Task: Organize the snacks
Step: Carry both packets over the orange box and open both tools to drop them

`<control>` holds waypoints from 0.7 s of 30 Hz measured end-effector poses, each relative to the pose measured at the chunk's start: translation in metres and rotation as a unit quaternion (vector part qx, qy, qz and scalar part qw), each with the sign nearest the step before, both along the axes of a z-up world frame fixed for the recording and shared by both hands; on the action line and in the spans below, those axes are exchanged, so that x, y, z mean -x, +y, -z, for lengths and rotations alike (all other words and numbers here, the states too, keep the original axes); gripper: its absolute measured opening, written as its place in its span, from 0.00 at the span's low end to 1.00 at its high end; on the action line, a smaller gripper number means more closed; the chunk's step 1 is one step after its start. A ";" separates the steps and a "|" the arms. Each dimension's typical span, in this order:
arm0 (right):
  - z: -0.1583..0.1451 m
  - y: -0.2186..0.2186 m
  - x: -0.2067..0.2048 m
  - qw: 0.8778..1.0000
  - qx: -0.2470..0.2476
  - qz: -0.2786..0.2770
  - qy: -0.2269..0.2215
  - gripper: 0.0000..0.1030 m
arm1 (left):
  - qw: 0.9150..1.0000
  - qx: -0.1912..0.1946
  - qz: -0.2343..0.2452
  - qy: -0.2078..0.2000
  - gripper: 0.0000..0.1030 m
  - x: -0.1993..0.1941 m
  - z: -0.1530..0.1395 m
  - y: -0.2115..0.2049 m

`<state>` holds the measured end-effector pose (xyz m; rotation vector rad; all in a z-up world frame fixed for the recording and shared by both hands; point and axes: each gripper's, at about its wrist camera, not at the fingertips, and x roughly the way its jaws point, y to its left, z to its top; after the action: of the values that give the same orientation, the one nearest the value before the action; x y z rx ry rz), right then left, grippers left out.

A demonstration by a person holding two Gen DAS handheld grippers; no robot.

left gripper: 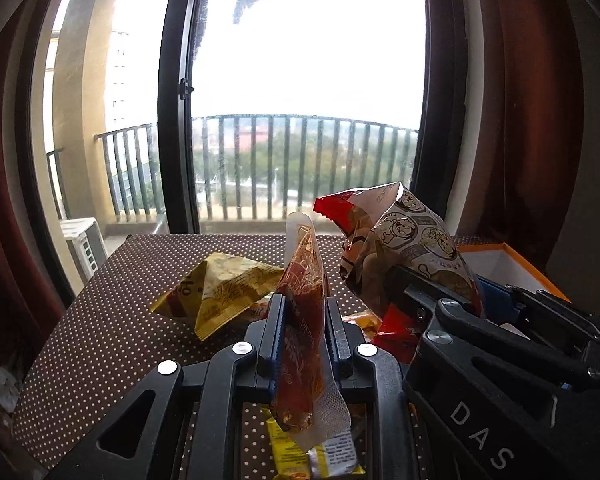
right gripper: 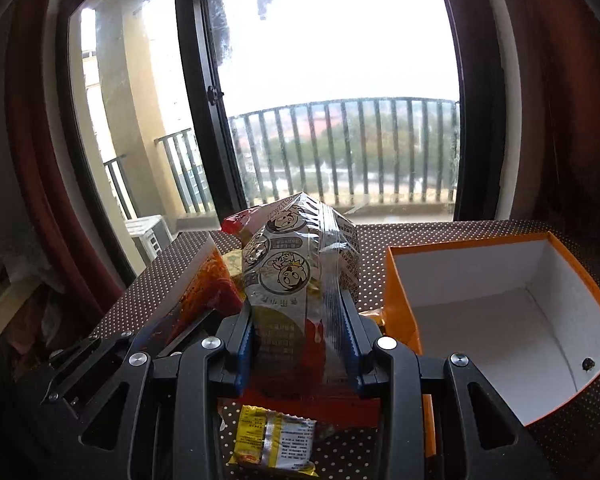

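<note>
Two packets are lifted at once, one per gripper, above a brown dotted tablecloth (left gripper: pixel 112 320). Farthest left, a yellow folded packet (left gripper: pixel 220 292) lies alone on the cloth, not yet gathered. Next, your left gripper (left gripper: pixel 300 320) is clamped tight on a slim reddish sachet (left gripper: pixel 304 300); you hold it at mid-length, so that its clear sealed ends stand free above and below the jaws and the thin film cannot slide out. Beneath it, a yellow printed wrapper (right gripper: pixel 272 440) rests flat on the cloth, untouched. To the right, your right gripper (right gripper: pixel 300 340) grips a bulkier cartoon-printed bag (right gripper: pixel 296 272); the jaws stand partly apart because the puffed bag fills the gap, and the pads press its sides near the base, which leaves the crimped red top (left gripper: pixel 332 208) upright and clear of the sachet beside it. The two grippers sit close together, the right one just beside the left. Farthest right stands an open orange box (right gripper: pixel 400 300), white inside and holding nothing but a small dark speck near its front wall; its mouth faces up, well placed to receive packets from above. Judged from this layout, the box is the likely destination, and both held snacks are poised for transfer.
</note>
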<state>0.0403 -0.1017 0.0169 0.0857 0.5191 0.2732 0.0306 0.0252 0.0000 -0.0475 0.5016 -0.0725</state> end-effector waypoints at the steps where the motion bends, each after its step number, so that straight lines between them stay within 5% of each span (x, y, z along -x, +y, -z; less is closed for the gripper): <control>1: -0.001 -0.003 0.001 1.000 0.002 0.004 -0.003 0.38 | 1.000 0.000 0.003 -0.001 0.15 -0.001 -0.001 -0.003; 21: -0.013 -0.078 -0.013 0.997 -0.008 0.077 -0.027 0.38 | 0.997 -0.016 0.078 -0.021 0.15 -0.054 -0.007 -0.078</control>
<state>0.0537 -0.1793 0.0303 0.1321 0.4536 0.1289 0.0843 -0.0533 0.0068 0.0243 0.4633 -0.2178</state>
